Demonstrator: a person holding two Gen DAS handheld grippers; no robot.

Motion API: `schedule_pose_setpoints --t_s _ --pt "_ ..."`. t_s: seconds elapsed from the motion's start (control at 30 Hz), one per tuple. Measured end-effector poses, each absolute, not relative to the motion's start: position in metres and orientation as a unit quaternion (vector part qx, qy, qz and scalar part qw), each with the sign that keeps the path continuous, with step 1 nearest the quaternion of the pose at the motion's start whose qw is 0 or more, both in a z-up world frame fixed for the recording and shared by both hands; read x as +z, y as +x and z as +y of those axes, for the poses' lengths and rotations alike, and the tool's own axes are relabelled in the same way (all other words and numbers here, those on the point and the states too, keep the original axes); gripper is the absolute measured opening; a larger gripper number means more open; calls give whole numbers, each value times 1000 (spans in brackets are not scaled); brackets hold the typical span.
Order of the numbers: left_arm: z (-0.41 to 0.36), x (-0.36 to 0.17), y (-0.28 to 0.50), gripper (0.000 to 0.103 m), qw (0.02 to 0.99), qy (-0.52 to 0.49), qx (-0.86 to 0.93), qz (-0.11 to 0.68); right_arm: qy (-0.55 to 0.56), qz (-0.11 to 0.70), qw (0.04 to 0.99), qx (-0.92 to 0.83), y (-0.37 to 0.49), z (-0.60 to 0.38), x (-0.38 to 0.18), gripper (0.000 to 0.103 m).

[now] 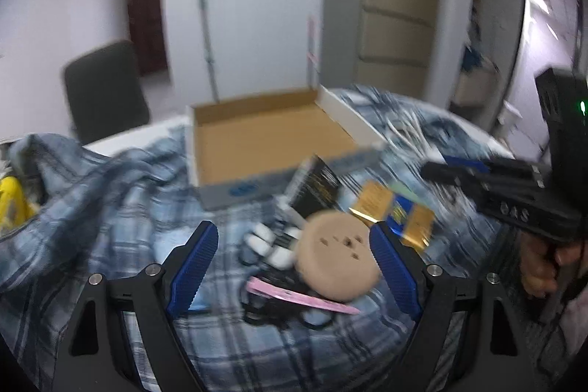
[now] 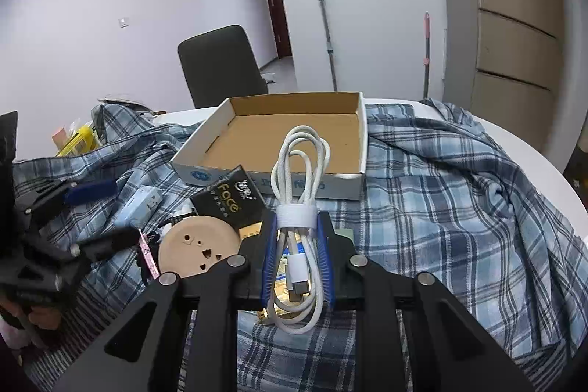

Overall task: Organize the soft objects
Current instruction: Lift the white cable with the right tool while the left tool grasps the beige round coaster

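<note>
My right gripper (image 2: 296, 226) is shut on a coiled white cable (image 2: 299, 171) bound with a white strap, held in front of the open cardboard box (image 2: 362, 149). The box (image 1: 194, 149) is empty. My left gripper (image 1: 294, 234) is open above a pile of small items: a round beige disc (image 1: 336, 254), white earbuds (image 1: 264, 241), a pink strip (image 1: 301, 296) and a black packet (image 1: 316, 188). The disc (image 2: 198, 245) and the black "Face" packet (image 2: 229, 199) also show in the right wrist view. The right gripper (image 1: 426, 168) appears at the right of the left wrist view.
A blue plaid shirt (image 2: 441, 190) covers the round white table (image 2: 522, 142). Gold and blue packets (image 1: 400, 212) lie right of the disc. Yellow items (image 2: 79, 140) sit at the far left. A dark chair (image 2: 220, 65) stands behind the table.
</note>
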State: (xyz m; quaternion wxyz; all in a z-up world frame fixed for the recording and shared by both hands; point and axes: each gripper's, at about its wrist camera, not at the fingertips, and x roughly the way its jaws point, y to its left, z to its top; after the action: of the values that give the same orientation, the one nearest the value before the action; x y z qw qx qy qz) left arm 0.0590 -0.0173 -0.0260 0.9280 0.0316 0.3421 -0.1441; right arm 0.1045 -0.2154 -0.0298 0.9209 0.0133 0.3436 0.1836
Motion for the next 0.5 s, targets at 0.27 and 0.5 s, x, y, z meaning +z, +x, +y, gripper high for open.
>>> schedule_pose_setpoints --t_s 0.27,0.5 --pt "-62 -40 72 87 897 111 -184 386 22 365 915 168 109 -223 -37 20" --pt "-70 -49 86 80 880 91 -220 412 17 381 911 160 113 -222 -42 20"
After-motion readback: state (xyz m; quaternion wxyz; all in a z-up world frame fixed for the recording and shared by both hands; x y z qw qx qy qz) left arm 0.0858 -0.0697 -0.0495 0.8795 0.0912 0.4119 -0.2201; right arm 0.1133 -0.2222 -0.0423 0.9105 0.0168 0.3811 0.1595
